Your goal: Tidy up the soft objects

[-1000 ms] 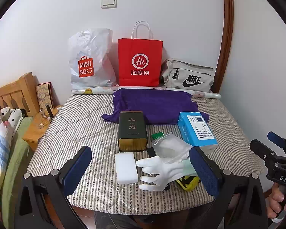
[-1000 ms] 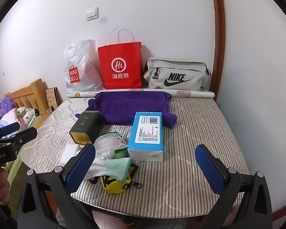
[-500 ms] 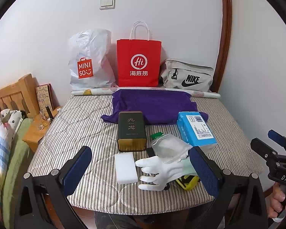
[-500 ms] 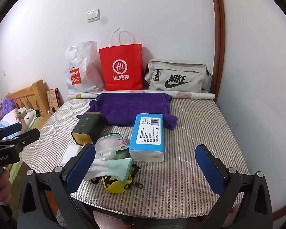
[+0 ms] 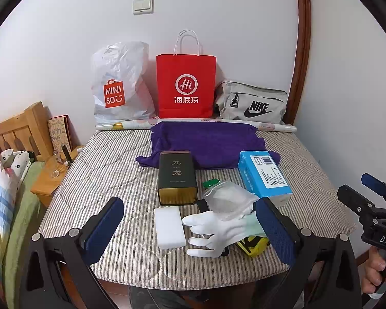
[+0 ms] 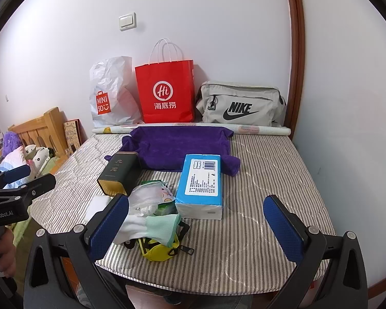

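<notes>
Two grippers, left gripper [image 5: 190, 228] and right gripper [image 6: 196, 225], hover with jaws apart and empty, so no pick has begun, I judge. Between the left jaws lies the white glove [image 5: 216, 228], beside the sponge [image 5: 169, 227]; next comes lowering onto it. Only the right view shows the yellow pouch [image 6: 159, 251] beneath fully.

the yellow pouch [image 5: 253, 243] lies mostly hidden under the white glove [image 5: 218, 228]. in the right wrist view the white sponge [image 6: 99, 202] is partly covered by a gripper finger. the small print on the blue tissue pack [image 6: 202, 177] is unreadable.
</notes>
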Action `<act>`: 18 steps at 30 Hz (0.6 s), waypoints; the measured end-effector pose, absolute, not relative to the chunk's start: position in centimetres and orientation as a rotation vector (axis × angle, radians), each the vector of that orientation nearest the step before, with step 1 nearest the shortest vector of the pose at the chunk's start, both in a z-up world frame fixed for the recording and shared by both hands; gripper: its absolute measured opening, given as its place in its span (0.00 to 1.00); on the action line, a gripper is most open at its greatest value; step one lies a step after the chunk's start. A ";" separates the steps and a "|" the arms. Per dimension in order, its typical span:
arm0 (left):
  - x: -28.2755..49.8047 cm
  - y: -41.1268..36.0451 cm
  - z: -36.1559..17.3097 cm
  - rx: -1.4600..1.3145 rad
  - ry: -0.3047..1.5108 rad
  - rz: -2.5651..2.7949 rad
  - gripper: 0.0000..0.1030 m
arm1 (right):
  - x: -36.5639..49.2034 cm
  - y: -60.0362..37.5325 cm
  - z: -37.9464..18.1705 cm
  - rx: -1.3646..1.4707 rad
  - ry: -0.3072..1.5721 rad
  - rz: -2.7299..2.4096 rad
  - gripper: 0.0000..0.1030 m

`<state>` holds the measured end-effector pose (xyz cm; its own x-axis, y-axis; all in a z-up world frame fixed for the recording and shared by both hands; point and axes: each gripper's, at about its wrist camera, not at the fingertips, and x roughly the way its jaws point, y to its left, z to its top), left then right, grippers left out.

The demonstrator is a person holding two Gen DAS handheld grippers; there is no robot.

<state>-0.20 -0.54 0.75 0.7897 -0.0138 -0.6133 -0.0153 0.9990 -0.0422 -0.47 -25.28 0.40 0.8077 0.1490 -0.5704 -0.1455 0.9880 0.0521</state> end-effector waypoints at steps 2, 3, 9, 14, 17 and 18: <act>-0.4 -0.9 1.3 -0.045 0.662 0.001 1.00 | -0.5 -25.3 0.4 0.005 0.610 0.156 1.00; -0.4 -0.9 1.3 -0.045 0.661 0.001 1.00 | -0.5 -25.3 0.4 0.005 0.611 0.156 1.00; -0.5 -1.0 1.7 -0.043 0.660 0.000 1.00 | -0.5 -25.2 0.4 0.006 0.610 0.156 1.00; -0.5 -1.0 1.6 -0.041 0.659 0.001 1.00 | -0.5 -25.2 0.4 0.005 0.610 0.159 1.00; -0.5 -1.0 1.6 -0.041 0.659 0.001 1.00 | -0.6 -25.1 0.4 0.003 0.609 0.159 1.00; -0.5 -1.0 1.7 -0.041 0.658 0.002 1.00 | -0.6 -25.1 0.5 0.003 0.609 0.160 1.00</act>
